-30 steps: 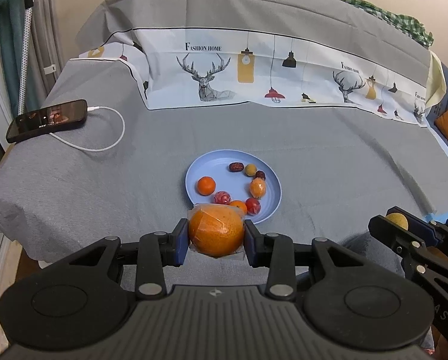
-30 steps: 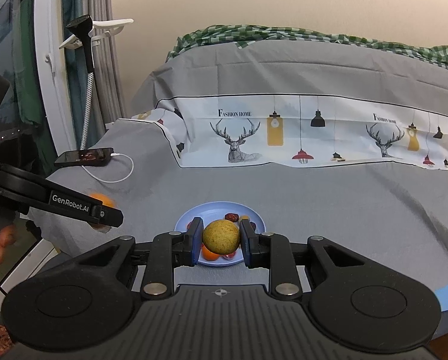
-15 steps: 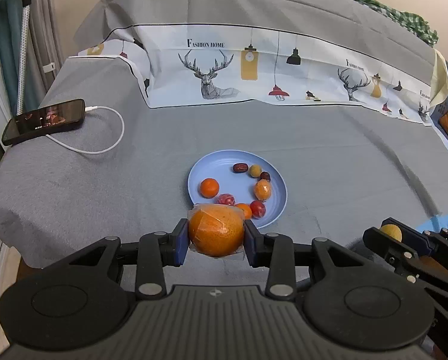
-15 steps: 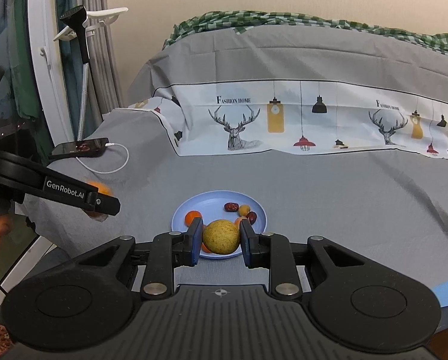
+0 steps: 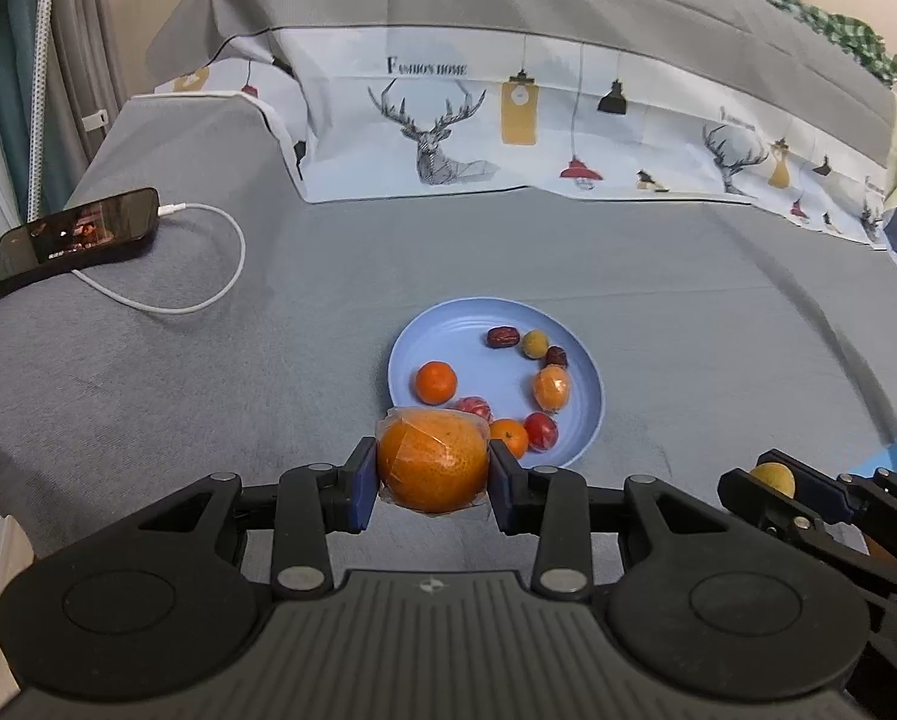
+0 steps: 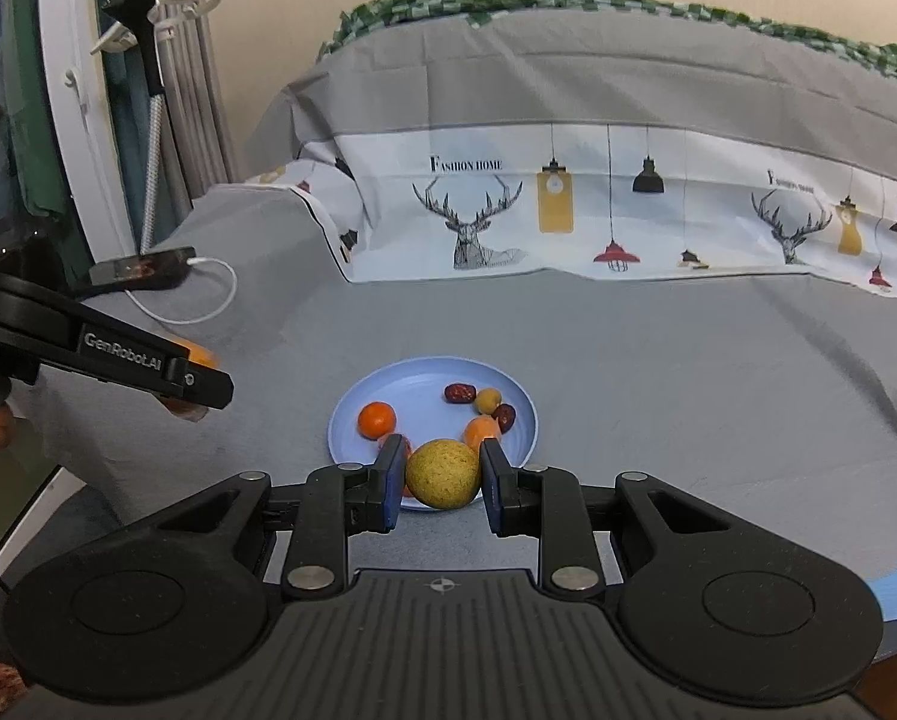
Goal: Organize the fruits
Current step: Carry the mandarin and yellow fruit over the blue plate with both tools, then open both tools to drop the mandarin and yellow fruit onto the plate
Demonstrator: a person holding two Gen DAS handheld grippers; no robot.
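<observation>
**Two fruits carried toward the plate**

On the grey bedcover [image 5: 658,252], the blue plate [image 5: 442,330] holds small oranges, dates and a tomato. The left gripper [image 5: 433,468] is clamped on a wrapped orange [image 5: 433,459], the right gripper [image 6: 439,477] on a yellowish fruit [image 6: 442,474]. Next, I judge: lower each over bare plate, then release.

The blue plate [image 5: 406,336] is ringed by small fruit [image 5: 435,383], its middle left bare. Open grey bedding [image 5: 688,324] is seen around it; a phone [image 5: 70,237] and cable [image 5: 208,300] lie well apart at the left.
</observation>
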